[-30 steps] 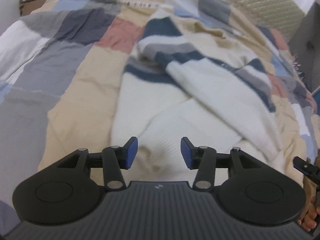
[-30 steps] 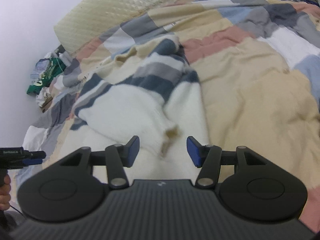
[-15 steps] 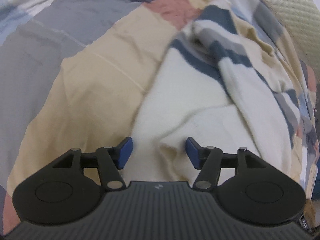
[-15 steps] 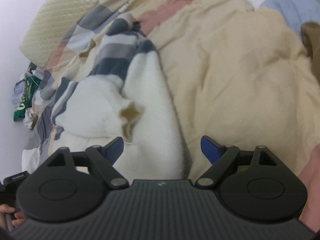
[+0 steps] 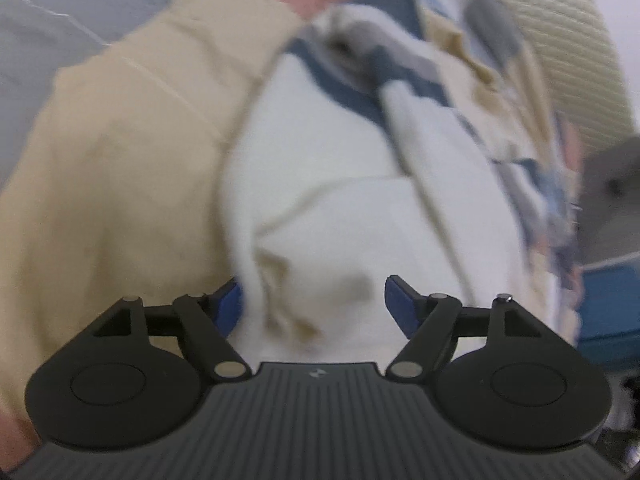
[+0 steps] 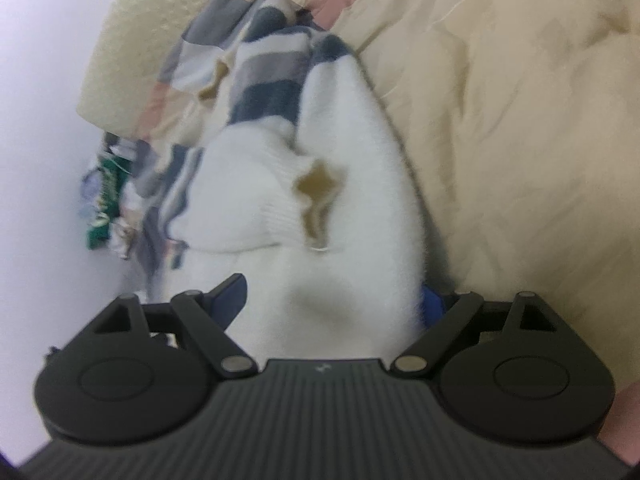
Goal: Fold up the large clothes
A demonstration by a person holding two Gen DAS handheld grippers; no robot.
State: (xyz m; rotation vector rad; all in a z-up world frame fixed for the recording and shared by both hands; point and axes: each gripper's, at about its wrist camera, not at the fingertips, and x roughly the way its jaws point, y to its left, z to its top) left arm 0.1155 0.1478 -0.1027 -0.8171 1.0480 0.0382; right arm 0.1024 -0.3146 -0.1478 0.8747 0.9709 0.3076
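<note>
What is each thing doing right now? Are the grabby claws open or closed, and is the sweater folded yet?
Left gripper: open, jaws on either side of the sweater's white hem.
Right gripper: open wide, white knit between its jaws.
Sweater: lying bunched on the bed, sleeve crossed over its body, not neatly folded.
Patchwork quilt: spread out under the sweater, wrinkled.

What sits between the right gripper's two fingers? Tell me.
The white hem of the sweater fills the open right gripper, seen in the right wrist view.
</note>
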